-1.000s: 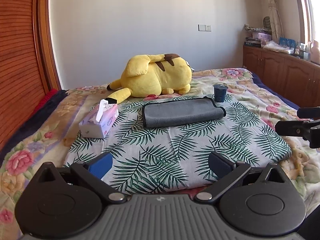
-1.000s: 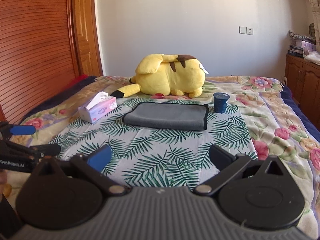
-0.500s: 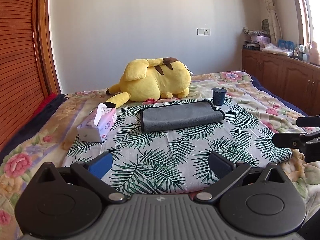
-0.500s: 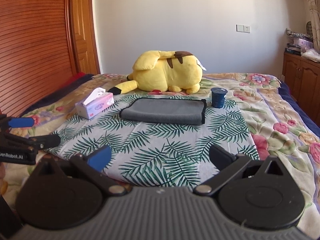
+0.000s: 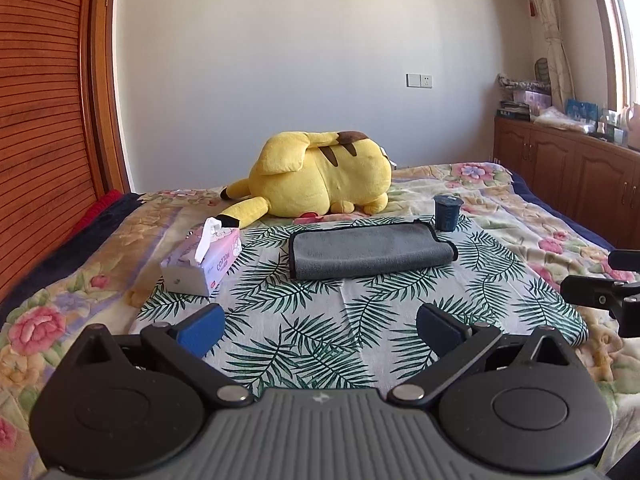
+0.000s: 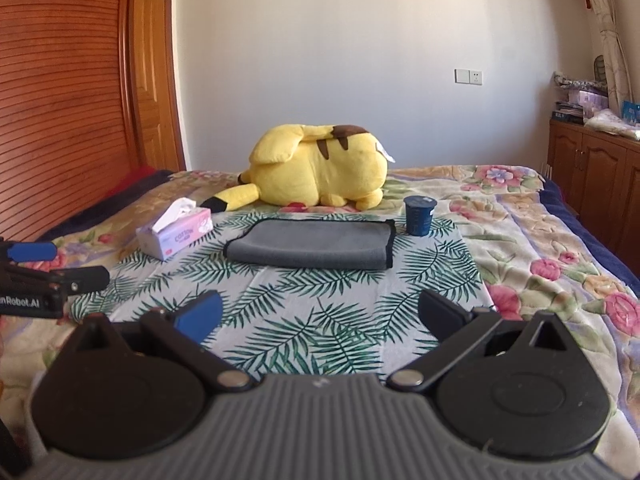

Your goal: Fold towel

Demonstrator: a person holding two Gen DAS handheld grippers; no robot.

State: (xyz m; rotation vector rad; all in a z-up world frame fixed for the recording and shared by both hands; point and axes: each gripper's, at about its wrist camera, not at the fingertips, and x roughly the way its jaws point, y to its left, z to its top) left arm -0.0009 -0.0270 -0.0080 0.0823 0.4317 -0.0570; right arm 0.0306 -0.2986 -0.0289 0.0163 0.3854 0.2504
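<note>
Towel [image 5: 370, 250] folded, untouched | left gripper [image 5: 320, 326] jaws wide, empty | right gripper [image 6: 320, 314] jaws wide, empty

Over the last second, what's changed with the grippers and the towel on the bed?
Both grippers, left gripper and right gripper, tilted up and eased back a little, so the bed scene sits lower in each view. Nothing was taken hold of or let go; both stayed open and empty. The folded grey towel, tissue box, dark cup and yellow plush toy stayed put.
</note>
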